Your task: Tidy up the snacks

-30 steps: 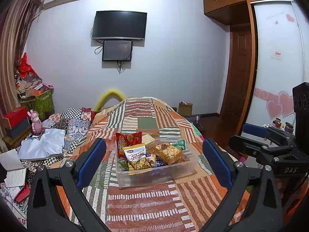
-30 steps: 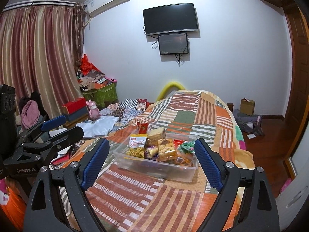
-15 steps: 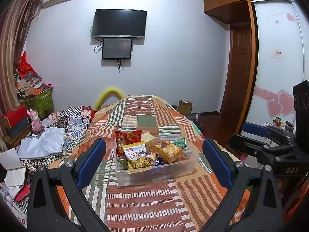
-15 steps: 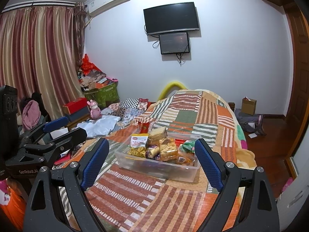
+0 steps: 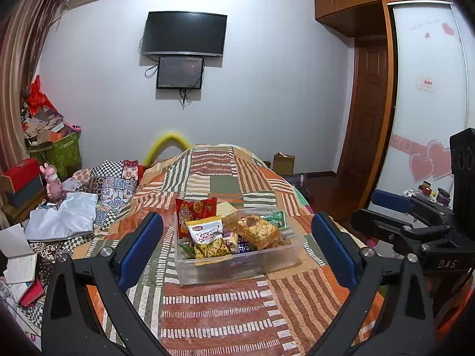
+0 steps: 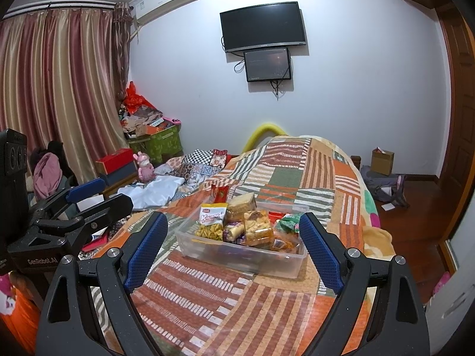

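Both pairs of fingers stand wide apart and empty, the left gripper and right gripper having eased only a touch nearer over the last second, so the clear bin looms slightly larger. It sits mid-bed on the striped quilt, heaped with snacks, which fits sorting about to start or just finished. A red packet stands at its far-left corner; clothes clutter the left.
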`<act>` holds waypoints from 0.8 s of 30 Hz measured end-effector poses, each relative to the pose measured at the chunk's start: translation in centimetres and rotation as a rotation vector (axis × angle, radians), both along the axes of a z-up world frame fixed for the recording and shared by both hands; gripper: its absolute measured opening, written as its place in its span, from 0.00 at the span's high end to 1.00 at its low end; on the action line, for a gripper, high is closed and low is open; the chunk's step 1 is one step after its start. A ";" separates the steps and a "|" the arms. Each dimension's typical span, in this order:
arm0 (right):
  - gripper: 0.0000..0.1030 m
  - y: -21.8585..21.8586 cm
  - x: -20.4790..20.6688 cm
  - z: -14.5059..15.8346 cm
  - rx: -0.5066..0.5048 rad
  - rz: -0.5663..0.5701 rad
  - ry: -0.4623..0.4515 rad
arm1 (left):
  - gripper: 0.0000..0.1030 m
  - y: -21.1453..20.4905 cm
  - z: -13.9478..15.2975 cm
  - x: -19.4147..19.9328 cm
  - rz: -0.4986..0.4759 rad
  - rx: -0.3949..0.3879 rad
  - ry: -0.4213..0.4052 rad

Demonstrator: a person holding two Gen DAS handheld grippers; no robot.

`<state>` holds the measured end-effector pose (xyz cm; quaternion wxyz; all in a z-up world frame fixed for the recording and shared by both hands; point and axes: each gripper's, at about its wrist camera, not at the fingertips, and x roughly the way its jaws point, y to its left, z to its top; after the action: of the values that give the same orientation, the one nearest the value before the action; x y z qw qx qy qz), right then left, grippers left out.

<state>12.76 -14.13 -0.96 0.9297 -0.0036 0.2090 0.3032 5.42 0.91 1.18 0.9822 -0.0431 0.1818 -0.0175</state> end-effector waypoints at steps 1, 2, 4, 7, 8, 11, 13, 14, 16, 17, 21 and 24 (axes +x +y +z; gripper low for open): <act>0.14 0.0 0.0 0.0 0.000 0.000 0.001 | 0.02 0.0 0.0 0.0 0.000 0.000 0.000; 0.14 0.0 0.0 -0.1 0.001 0.000 0.002 | 0.02 0.0 0.0 0.0 0.000 0.000 0.000; 0.14 0.0 -0.1 -0.1 0.000 -0.001 0.002 | 0.02 0.0 0.0 0.0 0.000 0.000 0.001; 0.14 0.0 0.1 -0.2 0.000 -0.004 0.002 | 0.02 0.0 0.0 0.0 0.000 0.000 0.000; 0.14 0.0 0.1 -0.2 0.000 -0.004 0.002 | 0.02 0.0 0.0 0.0 0.000 0.000 0.000; 0.14 -0.1 0.2 -0.2 0.003 -0.008 0.004 | 0.02 0.0 0.0 0.0 0.000 0.000 0.000; 0.14 -0.1 0.2 -0.2 0.005 -0.010 0.005 | 0.02 0.0 0.0 0.0 -0.001 0.000 -0.002; 0.14 -0.2 0.2 -0.3 0.005 -0.011 0.005 | 0.02 0.0 0.0 0.0 -0.001 0.001 -0.003; 0.14 -0.2 0.3 -0.3 0.004 -0.013 0.006 | 0.02 -0.1 0.0 0.0 -0.001 0.002 -0.006; 0.14 -0.3 0.3 -0.3 0.004 -0.013 0.006 | 0.02 -0.1 -0.1 0.0 0.000 0.002 -0.008; 0.14 -0.3 0.3 -0.3 0.001 -0.017 0.004 | 0.02 -0.2 -0.1 -0.1 -0.007 -0.006 -0.005; 0.14 -0.3 0.3 -0.3 -0.003 -0.022 -0.001 | 0.02 0.0 0.0 -0.2 -0.014 -0.014 -0.003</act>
<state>13.03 -14.46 -1.29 0.9331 -0.0028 0.2092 0.2925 5.27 0.88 1.14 0.9820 -0.0486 0.1806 -0.0256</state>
